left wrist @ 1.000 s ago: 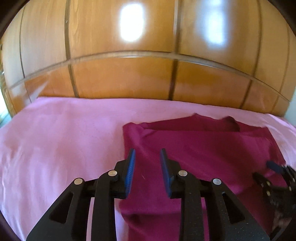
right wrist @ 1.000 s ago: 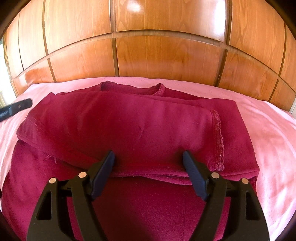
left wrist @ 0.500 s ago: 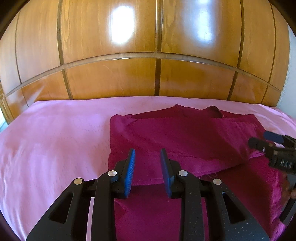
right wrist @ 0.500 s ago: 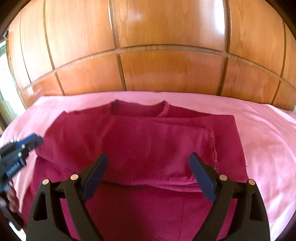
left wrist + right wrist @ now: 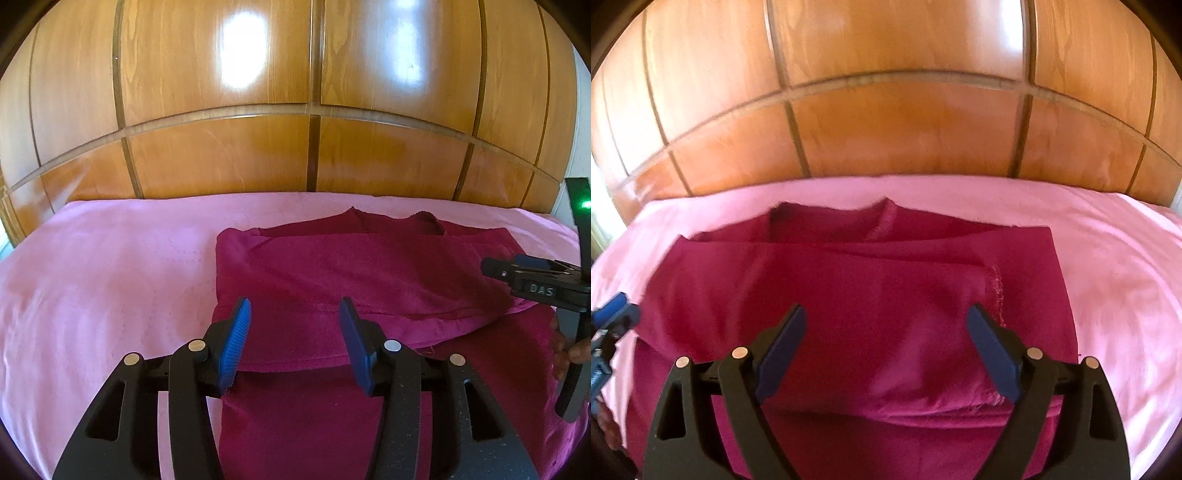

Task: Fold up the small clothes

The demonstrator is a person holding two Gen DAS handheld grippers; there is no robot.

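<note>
Fingers of left gripper just opening, nothing pinched; right gripper spread wide, empty, both over folded maroon shirt on pink bed.

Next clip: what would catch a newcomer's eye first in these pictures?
A dark magenta garment lies partly folded on the pink bedsheet, its neckline toward the glossy wooden headboard that fills the background. In front, the left gripper and the right gripper stand open above the cloth, holding nothing.
</note>
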